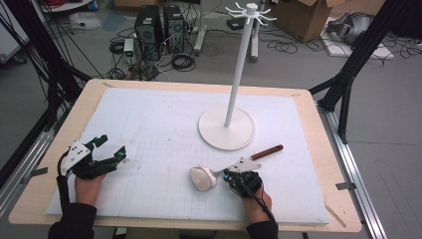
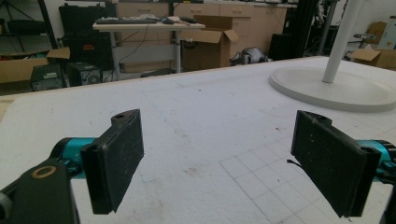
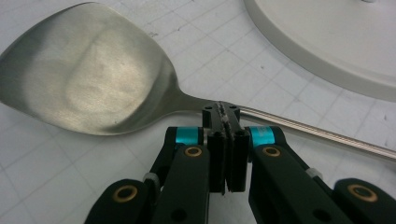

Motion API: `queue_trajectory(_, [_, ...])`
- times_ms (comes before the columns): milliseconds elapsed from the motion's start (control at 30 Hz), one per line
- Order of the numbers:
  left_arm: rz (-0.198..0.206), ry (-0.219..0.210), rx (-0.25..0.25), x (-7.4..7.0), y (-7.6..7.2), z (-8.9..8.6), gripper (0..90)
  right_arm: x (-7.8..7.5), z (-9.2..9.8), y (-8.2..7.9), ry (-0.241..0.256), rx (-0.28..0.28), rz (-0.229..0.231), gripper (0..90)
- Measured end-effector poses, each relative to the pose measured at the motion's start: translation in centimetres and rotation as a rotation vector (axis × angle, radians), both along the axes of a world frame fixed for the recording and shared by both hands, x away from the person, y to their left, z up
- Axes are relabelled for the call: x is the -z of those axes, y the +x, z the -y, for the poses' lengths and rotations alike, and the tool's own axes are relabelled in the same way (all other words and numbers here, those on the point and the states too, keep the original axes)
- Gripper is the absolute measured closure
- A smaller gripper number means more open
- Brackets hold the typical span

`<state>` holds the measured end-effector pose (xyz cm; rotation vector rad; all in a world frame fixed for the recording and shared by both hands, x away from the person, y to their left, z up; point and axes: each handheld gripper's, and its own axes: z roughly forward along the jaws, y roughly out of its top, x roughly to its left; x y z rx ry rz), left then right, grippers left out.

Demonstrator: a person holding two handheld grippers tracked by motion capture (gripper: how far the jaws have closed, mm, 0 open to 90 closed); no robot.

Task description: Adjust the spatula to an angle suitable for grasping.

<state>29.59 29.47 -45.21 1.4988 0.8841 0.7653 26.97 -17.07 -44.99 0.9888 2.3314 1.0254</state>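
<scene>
A wooden table (image 1: 318, 149) carries a white gridded mat (image 1: 164, 129) that covers nearly all of its top. On the mat, toward the far right corner, stands a white hanger stand (image 1: 227, 127) with a round base and a tall pole topped by a ring of hooks. Nearer the front edge, right of the middle, lies a metal spatula (image 1: 203, 178): its broad blade rests flat on the mat, and its thin neck runs right and back to a dark wooden handle (image 1: 267, 151) pointing toward the right edge. The right gripper (image 3: 226, 114) sits at that neck just behind the blade, its jaws pressed together; they seem to pinch the neck, though the contact is partly hidden. The left gripper (image 1: 113, 149) rests near the front left corner, well apart from the spatula, its jaws spread wide over bare mat.
</scene>
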Motion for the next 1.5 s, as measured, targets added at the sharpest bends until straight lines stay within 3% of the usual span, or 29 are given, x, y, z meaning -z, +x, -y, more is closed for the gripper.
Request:
queue_trajectory(167, [0.001, -0.003, -0.001, 0.0, 0.0, 0.0, 17.5, 0.0, -1.0, 0.4, -0.007, 0.008, 0.002, 89.6])
queue_trajectory(267, [0.001, -0.003, -0.002, 0.0, 0.0, 0.0, 17.5, -0.6, -0.1, 0.4, 0.057, 0.005, 0.011, 89.5])
queue_trajectory(333, [0.000, -0.001, -0.001, 0.0, 0.0, 0.0, 17.6, -1.3, 1.7, 0.4, 0.098, 0.037, 0.044, 89.6])
queue_trajectory(467, [0.001, -0.001, -0.004, 0.0, 0.0, 0.1, 17.6, -2.5, 7.3, 1.5, 0.155, 0.196, 0.080, 89.5])
queue_trajectory(567, [0.002, 0.000, -0.004, 0.0, 0.0, 0.0, 17.6, -2.7, 11.4, 2.7, 0.140, 0.322, 0.116, 89.6])
queue_trajectory(700, [0.000, 0.001, -0.004, 0.0, 0.0, 0.0, 17.8, -2.3, 15.7, 4.6, 0.106, 0.420, 0.125, 89.6])
queue_trajectory(833, [0.000, 0.001, -0.003, 0.0, 0.0, 0.1, 17.9, -2.0, 16.7, 5.9, 0.077, 0.416, 0.124, 89.6])
queue_trajectory(1033, [-0.002, 0.007, -0.005, 0.0, 0.0, 0.1, 18.1, -1.1, 18.4, 8.1, 0.040, 0.396, 0.084, 89.6])
queue_trajectory(1167, [-0.002, 0.015, -0.006, 0.0, 0.0, 0.2, 18.2, -0.8, 18.8, 9.2, -0.006, 0.340, 0.074, 89.5])
queue_trajectory(1333, [-0.006, 0.016, -0.010, 0.0, 0.0, 0.2, 18.4, -0.3, 18.8, 10.0, -0.015, 0.271, 0.050, 89.5])
queue_trajectory(1400, [-0.007, 0.016, -0.009, 0.0, 0.0, 0.2, 18.5, 0.1, 18.7, 10.2, -0.013, 0.207, 0.046, 89.6])
queue_trajectory(1500, [-0.008, 0.017, -0.010, 0.0, 0.1, 0.2, 18.5, 0.1, 18.5, 10.1, -0.018, 0.178, 0.049, 89.7])
